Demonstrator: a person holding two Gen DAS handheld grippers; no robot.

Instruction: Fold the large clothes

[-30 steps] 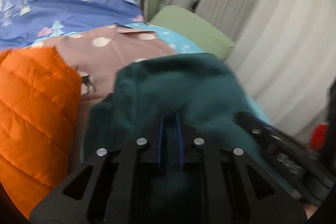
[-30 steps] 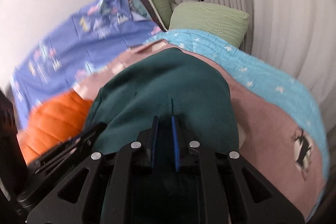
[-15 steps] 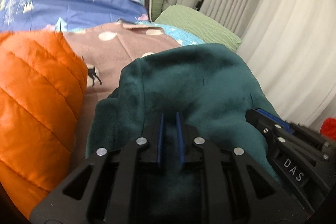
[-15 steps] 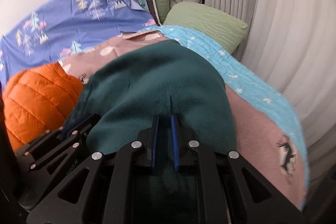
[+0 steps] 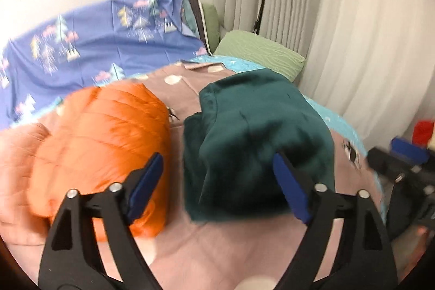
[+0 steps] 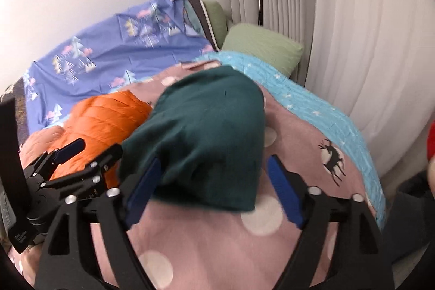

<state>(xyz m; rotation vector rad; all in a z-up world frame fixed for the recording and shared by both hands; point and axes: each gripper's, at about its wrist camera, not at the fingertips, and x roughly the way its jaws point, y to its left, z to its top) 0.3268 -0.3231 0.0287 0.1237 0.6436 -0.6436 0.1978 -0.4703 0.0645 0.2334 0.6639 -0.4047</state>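
Note:
A dark green fleece garment (image 5: pixel 258 143) lies folded in a bundle on the pink spotted bedspread (image 5: pixel 217 243); it also shows in the right wrist view (image 6: pixel 209 132). My left gripper (image 5: pixel 217 181) is open and empty just in front of its near edge. My right gripper (image 6: pixel 212 186) is open and empty at the bundle's near edge, jaws either side of it. The left gripper shows at the left of the right wrist view (image 6: pixel 81 154). The right gripper shows blurred at the right edge of the left wrist view (image 5: pixel 407 156).
A folded orange puffer jacket (image 5: pixel 108 137) lies left of the green bundle, close beside it. A blue tree-print sheet (image 5: pixel 95 50) and a green pillow (image 5: pixel 258 53) lie at the head of the bed. White curtains (image 6: pixel 353 31) hang at the right. A red object (image 5: pixel 422 129) sits at the far right.
Both grippers have opened and let go of the green garment, then drawn back. The garment now rests as a bundle on the bedspread.

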